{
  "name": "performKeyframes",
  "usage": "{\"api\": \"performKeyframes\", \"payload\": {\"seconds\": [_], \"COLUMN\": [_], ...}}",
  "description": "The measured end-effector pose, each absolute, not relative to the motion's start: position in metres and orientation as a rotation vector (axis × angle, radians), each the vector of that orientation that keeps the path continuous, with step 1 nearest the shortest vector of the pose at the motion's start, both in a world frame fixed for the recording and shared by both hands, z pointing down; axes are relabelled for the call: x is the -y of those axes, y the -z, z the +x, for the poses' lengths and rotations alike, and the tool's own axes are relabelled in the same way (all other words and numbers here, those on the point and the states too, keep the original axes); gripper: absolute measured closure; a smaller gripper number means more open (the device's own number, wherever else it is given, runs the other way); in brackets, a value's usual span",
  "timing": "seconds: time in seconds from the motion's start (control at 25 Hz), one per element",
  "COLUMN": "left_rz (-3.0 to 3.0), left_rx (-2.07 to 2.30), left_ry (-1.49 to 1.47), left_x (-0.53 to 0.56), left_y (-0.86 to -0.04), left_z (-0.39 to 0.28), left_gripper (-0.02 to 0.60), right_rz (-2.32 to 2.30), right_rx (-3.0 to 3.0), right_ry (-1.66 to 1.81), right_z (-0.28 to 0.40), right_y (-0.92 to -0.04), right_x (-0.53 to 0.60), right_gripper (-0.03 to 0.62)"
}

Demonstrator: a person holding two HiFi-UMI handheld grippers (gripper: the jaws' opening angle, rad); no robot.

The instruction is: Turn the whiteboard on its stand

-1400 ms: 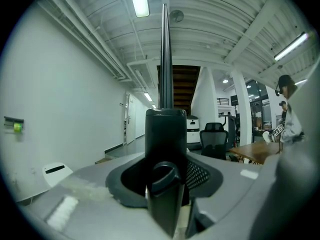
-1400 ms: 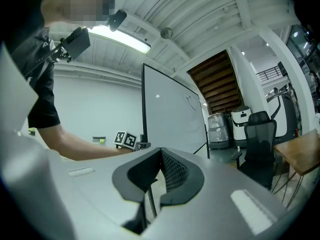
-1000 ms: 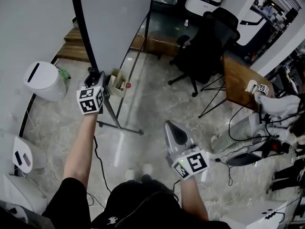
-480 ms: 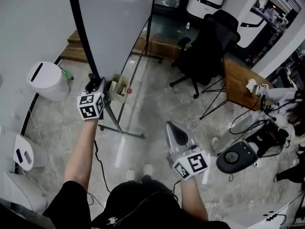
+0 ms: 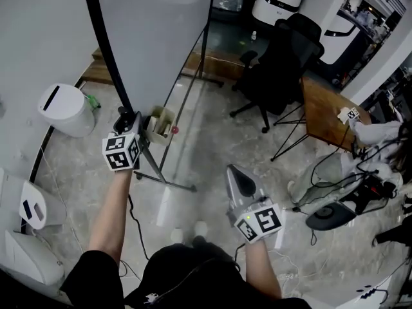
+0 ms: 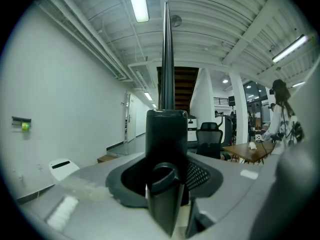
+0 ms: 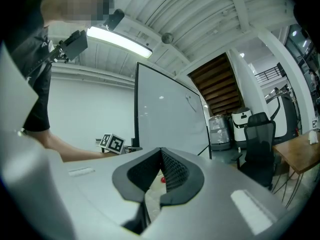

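The whiteboard (image 5: 154,37) stands upright on its black stand (image 5: 164,180), its black side frame (image 5: 103,50) running down to my left gripper (image 5: 129,122). That gripper is shut on the frame's lower end. In the left gripper view the black frame post (image 6: 166,129) rises straight up from between the jaws. My right gripper (image 5: 235,172) hangs lower and to the right, over the floor and apart from the board, shut with nothing in it. The right gripper view shows the whiteboard (image 7: 167,114) face-on beyond its closed jaws.
A small tray (image 5: 161,124) with a red object hangs on the stand. A white bin (image 5: 64,110) sits left of it. A black office chair (image 5: 277,63), a wooden table (image 5: 325,111), cables and a dark floor machine (image 5: 328,214) lie to the right.
The top of the board's black side frame has shifted slightly left in the head view. My left gripper stays on it. The dark machine on the floor at right has moved.
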State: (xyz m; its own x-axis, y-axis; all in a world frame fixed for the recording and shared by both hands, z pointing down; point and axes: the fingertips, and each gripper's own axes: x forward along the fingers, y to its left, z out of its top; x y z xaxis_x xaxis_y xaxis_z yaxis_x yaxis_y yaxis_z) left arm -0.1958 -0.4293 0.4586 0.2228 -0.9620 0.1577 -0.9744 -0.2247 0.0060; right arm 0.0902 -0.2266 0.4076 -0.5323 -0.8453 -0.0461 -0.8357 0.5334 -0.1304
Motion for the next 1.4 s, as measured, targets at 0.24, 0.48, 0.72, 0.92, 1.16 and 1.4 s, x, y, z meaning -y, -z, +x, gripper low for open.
{"api": "performKeyframes", "payload": {"seconds": [0.24, 0.48, 0.72, 0.92, 1.16, 1.4], "left_rz": [2.377, 2.392, 2.420, 2.441, 2.489, 2.518], "left_rx": [1.880, 1.872, 1.878, 1.895, 1.921, 2.015], "left_ry": [-0.192, -0.204, -0.196, -0.218, -0.190, -0.106], "left_x": [0.400, 0.383, 0.387, 0.388, 0.378, 0.357], "left_y": [-0.460, -0.457, -0.457, -0.455, -0.434, -0.394], "left_z": [-0.201, -0.199, -0.200, -0.197, -0.200, -0.206], "left_gripper": [0.400, 0.399, 0.397, 0.384, 0.330, 0.330], "right_rz": [-1.432, -1.421, -1.412, -1.409, -1.384, -1.350], "right_rx": [-2.670, -2.668, -2.663, -2.657, -2.667, -2.676], "right_ry": [0.141, 0.135, 0.116, 0.108, 0.104, 0.101], "right_z": [0.078, 0.077, 0.072, 0.074, 0.067, 0.058], "right_y": [-0.407, -0.402, -0.397, -0.394, -0.393, -0.391], "right_x": [0.222, 0.219, 0.221, 0.224, 0.225, 0.227], "right_gripper": [0.589, 0.589, 0.589, 0.589, 0.589, 0.589]}}
